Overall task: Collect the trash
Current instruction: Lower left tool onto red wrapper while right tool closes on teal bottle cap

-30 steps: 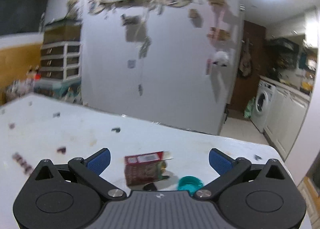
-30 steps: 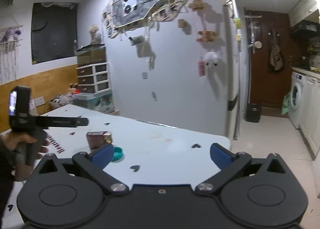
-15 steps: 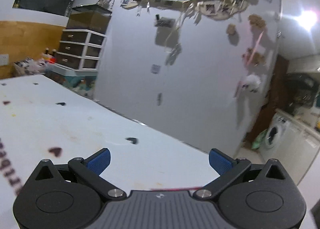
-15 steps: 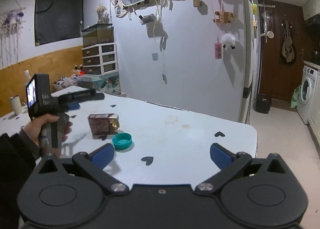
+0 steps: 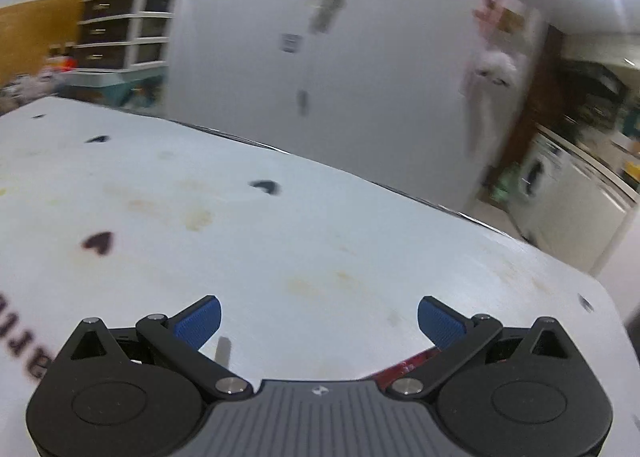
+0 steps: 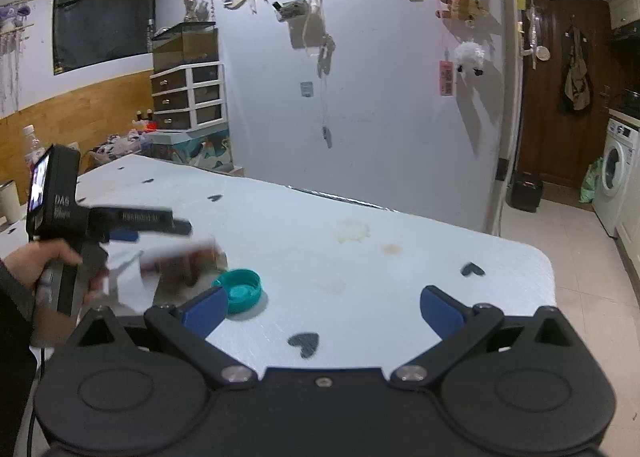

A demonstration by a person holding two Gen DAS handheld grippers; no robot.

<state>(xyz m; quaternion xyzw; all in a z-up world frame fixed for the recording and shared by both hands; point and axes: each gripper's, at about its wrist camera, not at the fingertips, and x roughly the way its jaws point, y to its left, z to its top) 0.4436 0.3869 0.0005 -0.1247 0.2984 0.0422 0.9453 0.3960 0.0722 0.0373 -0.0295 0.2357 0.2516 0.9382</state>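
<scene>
A small brown-red carton (image 6: 182, 262), blurred, lies on the white table (image 6: 360, 257) left of centre in the right wrist view, with a teal bottle cap (image 6: 239, 289) just right of it. My left gripper (image 6: 132, 227) shows there, held in a hand just left of and above the carton, fingers open. In the left wrist view the left gripper (image 5: 319, 321) is open and empty; a red sliver of the carton (image 5: 404, 367) peeks from under its right finger. My right gripper (image 6: 322, 309) is open and empty, near the cap.
The table carries dark heart stickers (image 6: 305, 342) and faint stains (image 6: 352, 231). A grey wall with hanging decorations (image 6: 360, 77) stands behind it. Drawers (image 6: 188, 97) are at the back left, a washing machine (image 6: 614, 173) and a door at the right.
My left gripper has swung down and left over the table; the carton and cap left its view except a red sliver. My right gripper has come closer to the cap.
</scene>
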